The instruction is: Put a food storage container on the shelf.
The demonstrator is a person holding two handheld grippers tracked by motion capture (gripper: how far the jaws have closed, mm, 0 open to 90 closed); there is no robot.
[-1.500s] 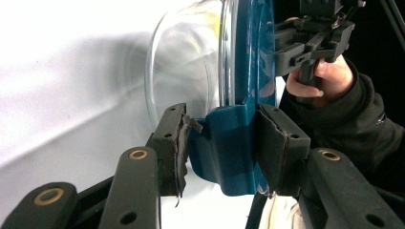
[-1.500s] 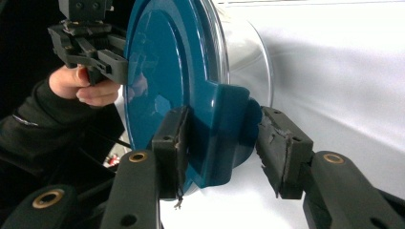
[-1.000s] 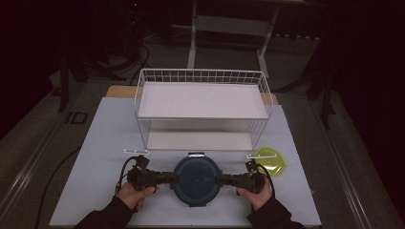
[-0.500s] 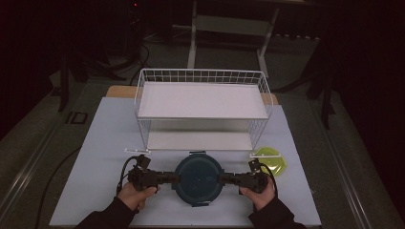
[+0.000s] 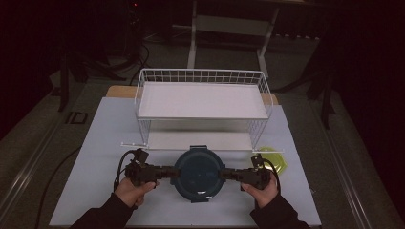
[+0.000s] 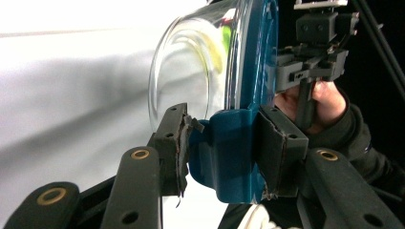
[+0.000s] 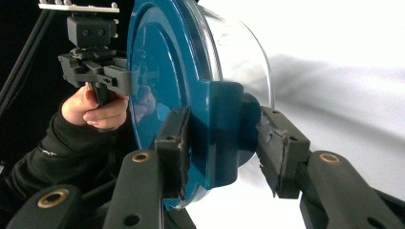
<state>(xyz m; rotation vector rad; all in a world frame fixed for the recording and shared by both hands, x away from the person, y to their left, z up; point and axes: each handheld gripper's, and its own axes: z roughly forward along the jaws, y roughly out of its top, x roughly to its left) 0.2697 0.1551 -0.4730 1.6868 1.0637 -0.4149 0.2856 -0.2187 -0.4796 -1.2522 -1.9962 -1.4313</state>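
**Round glass container with a teal lid, gripped from both sides**

So the thing here is a round clear glass container [image 5: 197, 174] with a dark teal snap-on lid [image 7: 162, 86]. The lid has flat latch tabs hanging down over the rim, and the glass bowl underneath is see-through. It looks empty as far as I can tell.

In the high view it sits near the front edge of the white table [image 5: 95, 143], right in front of the white wire rack [image 5: 203, 102], with a yellow-green lid [image 5: 274, 160] just off to its right.

The left gripper [image 5: 165, 172] comes in from the container's left side, the right gripper [image 5: 228, 174] from its right, so the container is squarely between them. Each pair of jaws is partly closed and clamped on a teal latch tab: in the left gripper view the pads press the tab [image 6: 229, 152] from both faces, and in the right gripper view it's the same on the opposite tab [image 7: 224, 138]. One pad sits on the lid side, the other on the glass side.
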